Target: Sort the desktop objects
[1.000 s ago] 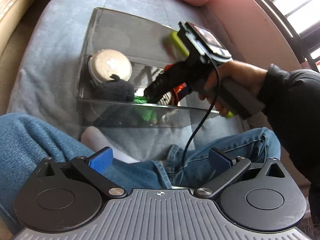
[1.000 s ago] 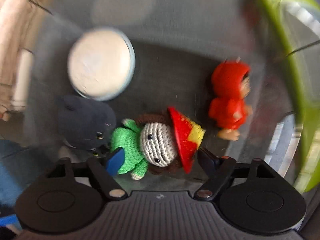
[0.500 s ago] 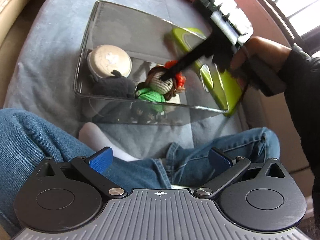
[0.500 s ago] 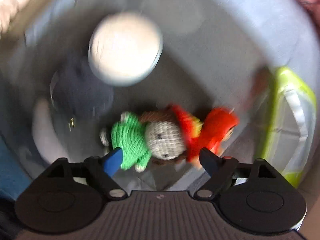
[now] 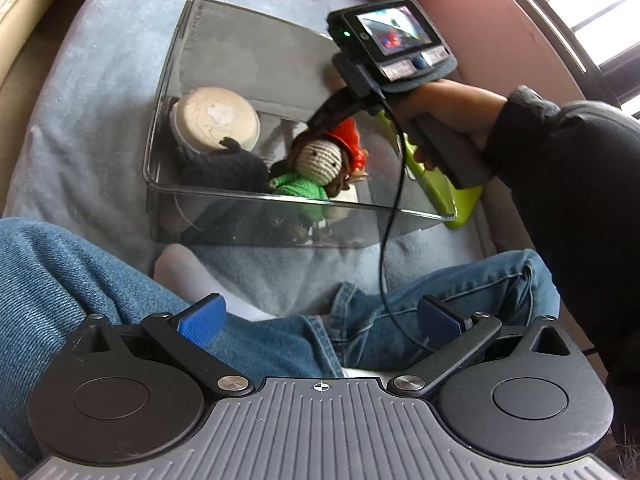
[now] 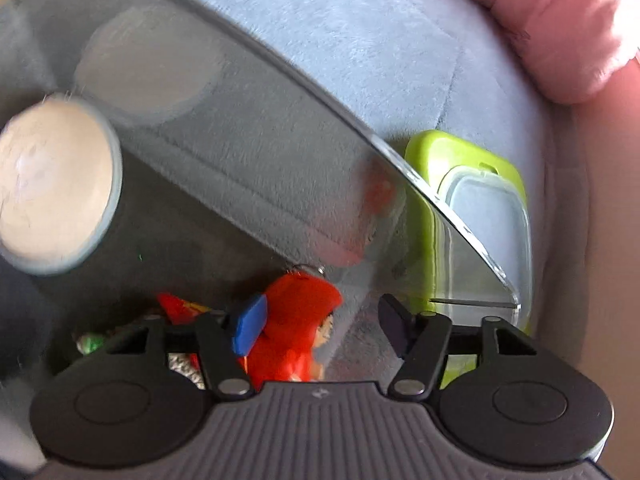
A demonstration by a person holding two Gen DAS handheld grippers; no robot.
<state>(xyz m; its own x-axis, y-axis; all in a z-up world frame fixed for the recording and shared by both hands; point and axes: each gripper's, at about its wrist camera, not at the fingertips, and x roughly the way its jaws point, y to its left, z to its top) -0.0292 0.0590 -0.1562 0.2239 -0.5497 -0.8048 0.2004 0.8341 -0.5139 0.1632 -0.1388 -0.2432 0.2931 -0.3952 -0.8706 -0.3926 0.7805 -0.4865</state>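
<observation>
As the right tool [image 6: 320, 320] closes around the red doll [image 6: 294, 328] inside the clear box [image 5: 224, 196], not yet pinching, it may catch only the hood and drop it. The left tool [image 5: 316, 318] hangs spread and empty.

In the clear box [image 5: 168, 120] you have a round tin [image 5: 216, 118] far left, a plush toy [image 5: 228, 168] nearer, two dolls right; a lid [image 6: 480, 216] lies outside, right.

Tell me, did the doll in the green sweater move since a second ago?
Cannot tell. In the left wrist view the green-sweater doll shows more fully beside the round tub now, but the right gripper hid it earlier.
</observation>
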